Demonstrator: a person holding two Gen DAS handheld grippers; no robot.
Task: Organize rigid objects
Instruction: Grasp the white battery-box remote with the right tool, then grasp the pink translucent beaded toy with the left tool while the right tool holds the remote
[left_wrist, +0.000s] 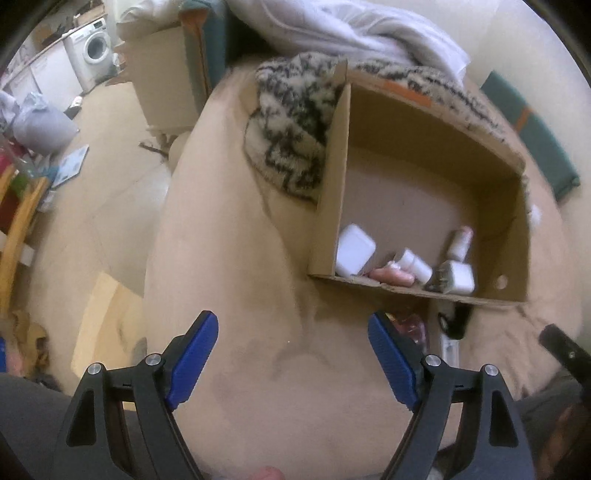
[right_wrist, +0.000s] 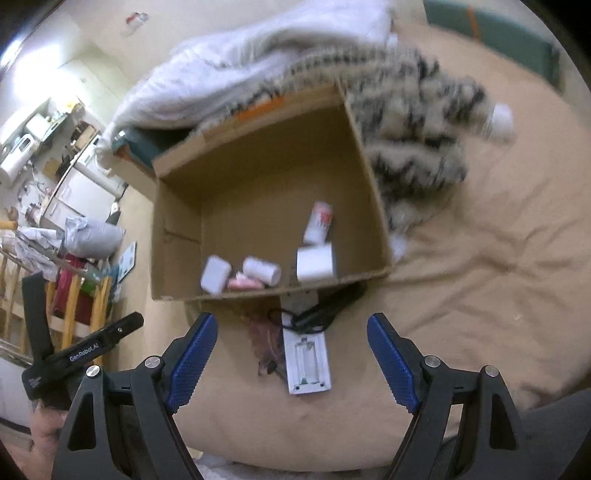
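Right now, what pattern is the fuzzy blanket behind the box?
Cream with black zebra-like streaks on the blanket; right wrist view shows it best.

This is a lived-in home, a bedroom that opens onto a utility or kitchen corner. The work surface is a bed (right_wrist: 480, 258) under a tan fitted sheet, with a white duvet (right_wrist: 258, 62) heaped at its far side and a fuzzy black-and-cream throw (right_wrist: 413, 122) beside it. A front-loading washing machine (left_wrist: 94, 51) stands against the far wall next to white cabinets (left_wrist: 51, 77). On the beige floor lie a stuffed grey bag (left_wrist: 40, 125) and scattered papers, while a wooden rack (right_wrist: 85, 306) holds coloured odds and ends. A cardboard box (right_wrist: 177, 236) with small household items sits on the bed.
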